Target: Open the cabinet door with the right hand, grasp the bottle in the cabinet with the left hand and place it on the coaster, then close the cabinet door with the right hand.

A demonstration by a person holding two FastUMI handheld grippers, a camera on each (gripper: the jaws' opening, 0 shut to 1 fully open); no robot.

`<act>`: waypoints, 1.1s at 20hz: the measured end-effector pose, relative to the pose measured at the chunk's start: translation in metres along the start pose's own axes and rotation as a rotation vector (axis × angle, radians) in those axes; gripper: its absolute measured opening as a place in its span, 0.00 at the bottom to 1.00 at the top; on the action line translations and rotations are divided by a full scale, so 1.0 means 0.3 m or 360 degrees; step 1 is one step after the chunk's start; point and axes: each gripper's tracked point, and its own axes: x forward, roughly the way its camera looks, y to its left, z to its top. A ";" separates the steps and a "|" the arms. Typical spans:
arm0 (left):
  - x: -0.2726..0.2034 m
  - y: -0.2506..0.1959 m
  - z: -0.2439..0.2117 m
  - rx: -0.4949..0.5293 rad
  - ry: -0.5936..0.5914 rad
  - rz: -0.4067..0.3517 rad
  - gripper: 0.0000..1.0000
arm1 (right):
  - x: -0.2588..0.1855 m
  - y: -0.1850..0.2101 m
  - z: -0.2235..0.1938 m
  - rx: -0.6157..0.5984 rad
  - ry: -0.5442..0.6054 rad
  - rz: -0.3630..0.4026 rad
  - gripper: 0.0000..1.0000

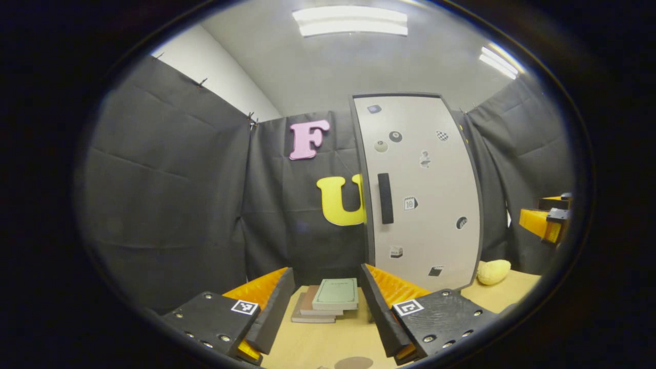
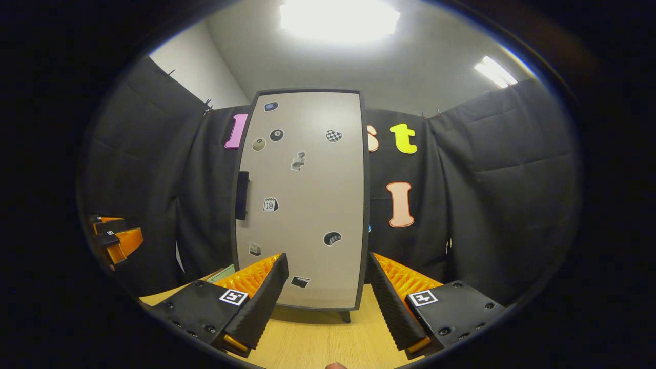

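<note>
Closest thing in the left gripper view is the left gripper [image 1: 327, 307] itself, fingers spread wide with nothing between them, hanging over the light wood table [image 1: 328, 343]. Right at the bottom edge there's a brown round patch on the table that looks like the coaster [image 1: 353, 363] (cut off by the edge of the view, so hard to be sure). Just past the fingertips sits a small stack of books [image 1: 328, 300], a pale green one on top. Behind and to the right of those is the cabinet [image 1: 417, 189], standing upright on the table with its grey door fully closed. The door has a dark vertical handle [image 1: 385, 198] near its left edge and a bunch of little stickers scattered over it. A yellow lumpy thing, maybe a lemon [image 1: 493, 271], lies on the table just right of the cabinet's foot. The other gripper pokes in at the far right edge.

In the right gripper view, the right gripper [image 2: 328, 300] is also released, wide apart and empty, pointed straight at the cabinet door [image 2: 302, 200], near it but not touching. The handle is off to the left of both fingers.

The bottle can't be seen with the door closed.
</note>
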 end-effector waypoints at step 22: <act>-0.139 0.447 -0.046 0.0029 0.0056 0.0393 0.80 | 0.329 0.403 0.237 0.0099 -0.0079 0.0358 0.97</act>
